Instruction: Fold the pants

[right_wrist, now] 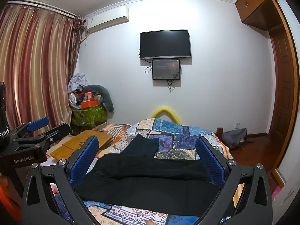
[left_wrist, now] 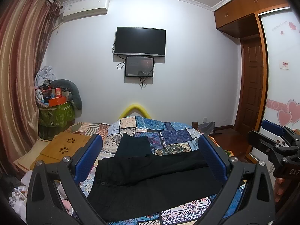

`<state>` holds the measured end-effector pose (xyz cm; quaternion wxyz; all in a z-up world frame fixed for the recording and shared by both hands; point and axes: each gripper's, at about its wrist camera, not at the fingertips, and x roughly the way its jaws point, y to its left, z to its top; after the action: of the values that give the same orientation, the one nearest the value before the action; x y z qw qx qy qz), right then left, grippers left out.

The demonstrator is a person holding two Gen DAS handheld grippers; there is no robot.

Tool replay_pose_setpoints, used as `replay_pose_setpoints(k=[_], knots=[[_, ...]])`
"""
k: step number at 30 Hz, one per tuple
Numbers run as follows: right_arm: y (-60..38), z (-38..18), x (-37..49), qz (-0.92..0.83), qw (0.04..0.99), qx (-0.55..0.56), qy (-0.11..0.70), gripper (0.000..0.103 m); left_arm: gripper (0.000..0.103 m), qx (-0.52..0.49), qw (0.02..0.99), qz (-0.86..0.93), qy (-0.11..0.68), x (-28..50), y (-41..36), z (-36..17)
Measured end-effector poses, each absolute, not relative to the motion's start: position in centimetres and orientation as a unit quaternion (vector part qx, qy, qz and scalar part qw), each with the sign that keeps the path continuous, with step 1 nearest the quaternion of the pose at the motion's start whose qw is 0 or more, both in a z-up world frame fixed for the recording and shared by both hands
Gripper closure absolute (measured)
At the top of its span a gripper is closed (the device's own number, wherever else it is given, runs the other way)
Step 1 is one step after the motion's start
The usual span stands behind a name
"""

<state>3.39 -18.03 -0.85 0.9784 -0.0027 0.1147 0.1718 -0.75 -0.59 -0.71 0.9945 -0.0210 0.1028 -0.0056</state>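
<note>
Black pants (left_wrist: 150,180) lie spread across a patchwork quilt (left_wrist: 168,135) on the bed, one leg running toward the far end. They also show in the right wrist view (right_wrist: 150,183). My left gripper (left_wrist: 150,161) is open and empty, held above the pants near the bed's front edge. My right gripper (right_wrist: 148,161) is open and empty too, beside the left one and above the same pants. The right gripper also shows at the right edge of the left wrist view (left_wrist: 277,140), and the left gripper at the left of the right wrist view (right_wrist: 37,129).
A wooden lap tray (left_wrist: 63,146) lies on the bed's left side. A green bin (left_wrist: 56,114) piled with clutter stands by the curtain. A yellow foam bumper (left_wrist: 135,108) caps the footboard. A wardrobe and door (left_wrist: 253,86) are on the right, a backpack (right_wrist: 234,136) on the floor.
</note>
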Motion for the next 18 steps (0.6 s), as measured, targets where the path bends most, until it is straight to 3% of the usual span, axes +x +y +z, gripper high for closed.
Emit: replay_pose_setpoints(k=[18], knots=[[-18.2, -0.93, 3.61, 0.171, 0.978, 0.001, 0.118, 0.0, 0.0, -0.022, 0.995, -0.006, 0.101, -0.97, -0.75, -0.88]])
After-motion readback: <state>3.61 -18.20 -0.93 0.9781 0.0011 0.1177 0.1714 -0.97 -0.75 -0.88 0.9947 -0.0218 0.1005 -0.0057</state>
